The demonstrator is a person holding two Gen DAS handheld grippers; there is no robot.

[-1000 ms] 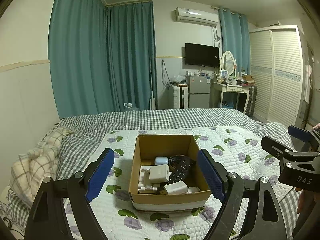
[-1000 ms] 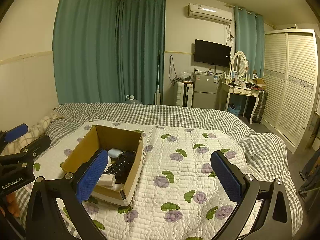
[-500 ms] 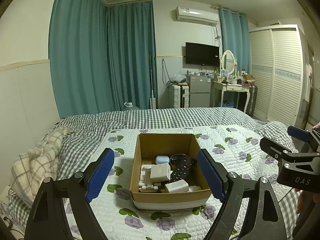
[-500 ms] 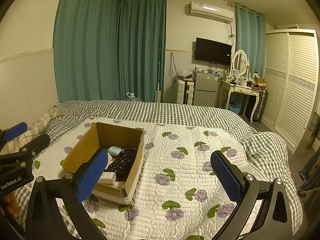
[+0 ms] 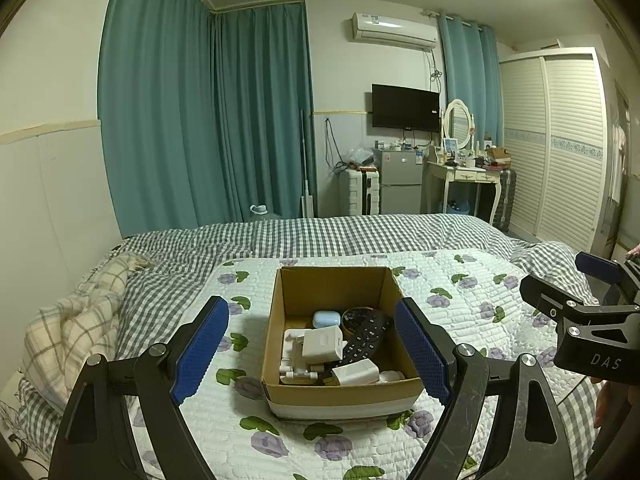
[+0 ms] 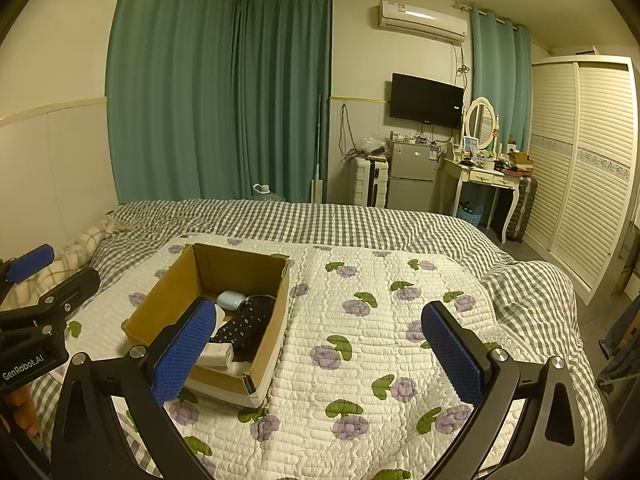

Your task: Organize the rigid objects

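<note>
An open cardboard box (image 5: 292, 394) stands on the floral quilt (image 5: 460, 304). Inside lie a black remote (image 5: 362, 344), a pale blue earbud case (image 5: 326, 319), a white charger block (image 5: 322, 344), another white block (image 5: 355, 373) and a white stand. My left gripper (image 5: 312, 352) is open and empty, its blue pads either side of the box in view, held back from it. My right gripper (image 6: 320, 344) is open and empty, over the quilt to the right of the box (image 6: 160, 312). The remote (image 6: 244, 324) shows there too.
The bed has a grey checked cover (image 5: 360, 232) and a plaid pillow (image 5: 72, 328) at the left. Beyond the bed stand teal curtains, a small fridge (image 5: 400, 188), a dressing table (image 5: 464, 176) and a white wardrobe (image 5: 560, 152). Each gripper shows at the edge of the other's view.
Both cameras have drifted slightly; the box sits a little higher and nearer centre in view. Both grippers stay open and empty. Nothing in the box has moved.
</note>
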